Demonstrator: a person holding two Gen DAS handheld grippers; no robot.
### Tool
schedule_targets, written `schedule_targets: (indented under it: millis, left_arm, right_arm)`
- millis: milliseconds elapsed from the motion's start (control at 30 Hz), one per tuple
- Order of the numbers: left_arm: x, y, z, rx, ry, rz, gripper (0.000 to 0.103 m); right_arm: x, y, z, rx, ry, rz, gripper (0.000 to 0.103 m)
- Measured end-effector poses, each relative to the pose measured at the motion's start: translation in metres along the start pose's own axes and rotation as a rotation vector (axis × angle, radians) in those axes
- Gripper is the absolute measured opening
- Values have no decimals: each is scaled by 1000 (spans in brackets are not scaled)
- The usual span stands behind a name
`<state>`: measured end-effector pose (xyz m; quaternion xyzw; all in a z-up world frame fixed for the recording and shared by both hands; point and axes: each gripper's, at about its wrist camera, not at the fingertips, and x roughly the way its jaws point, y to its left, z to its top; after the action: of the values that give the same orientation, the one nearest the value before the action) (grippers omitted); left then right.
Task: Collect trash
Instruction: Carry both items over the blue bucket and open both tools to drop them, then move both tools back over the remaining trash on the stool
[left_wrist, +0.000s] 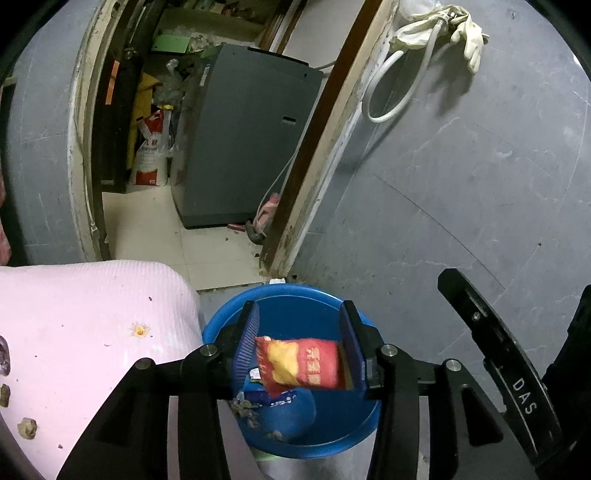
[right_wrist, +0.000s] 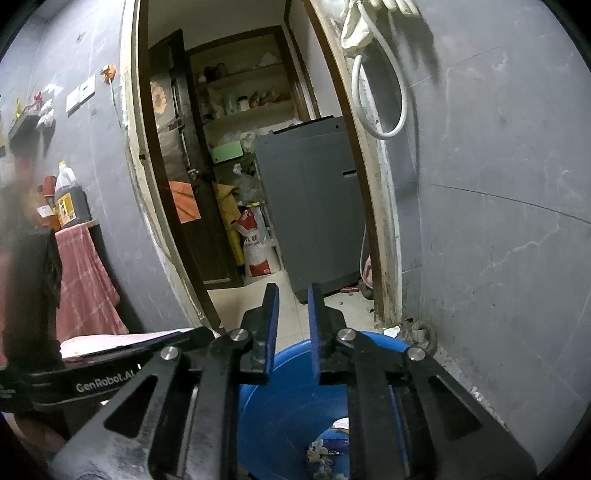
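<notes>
Left wrist view: your left gripper (left_wrist: 300, 350) had its fingers spread wide, the red and yellow snack packet (left_wrist: 301, 363) between them above the blue bin (left_wrist: 295, 295); whether it was gripped, unclear. Right wrist view: your right gripper (right_wrist: 293, 321) held nothing, fingers narrowly parted over the bin's rim.

My left gripper (left_wrist: 299, 350) is black, with angular cut-out arms, round silver screws at the joints and ribbed blue pads (left_wrist: 246, 343). My right gripper (right_wrist: 293, 328) is built the same, with smooth blue pads (right_wrist: 314, 332); white "DAS" and "GenRobot.AI" lettering marks the black bodies.
</notes>
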<state>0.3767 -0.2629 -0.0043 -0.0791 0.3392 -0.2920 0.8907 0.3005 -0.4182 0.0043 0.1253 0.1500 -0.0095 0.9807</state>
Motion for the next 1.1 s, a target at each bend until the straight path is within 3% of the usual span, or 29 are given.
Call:
schedule_targets:
  millis: [133,433,600,733,800,933,1033,1100]
  left_arm:
    - [-3,2,1,-4,-4,8,40]
    - [-28,10,6,-5,-67,41,52]
    - [-49,16,10,-3,-126,70,58]
    - [-71,23,13,1,-202,111,74]
    - [-84,28,13,7,-247,137,77]
    - [-104,37,11,20,-297,181,80]
    - [-121,46,6,19,-348,242,99]
    - [-135,52,2,21,-387,266,99]
  right_arm:
    - [0,2,0,-4,-2,2,22]
    - [-5,6,2,-6,-34,14,41]
    - [-10,15,4,-8,-69,37,59]
    - [-16,25,7,-15,-111,60,78]
    - [-20,33,8,-26,-135,77,87]
    - [-27,49,8,-47,-172,111,97]
    - [-31,59,8,-53,-195,143,103]
    - [-31,66,9,-58,-203,159,103]
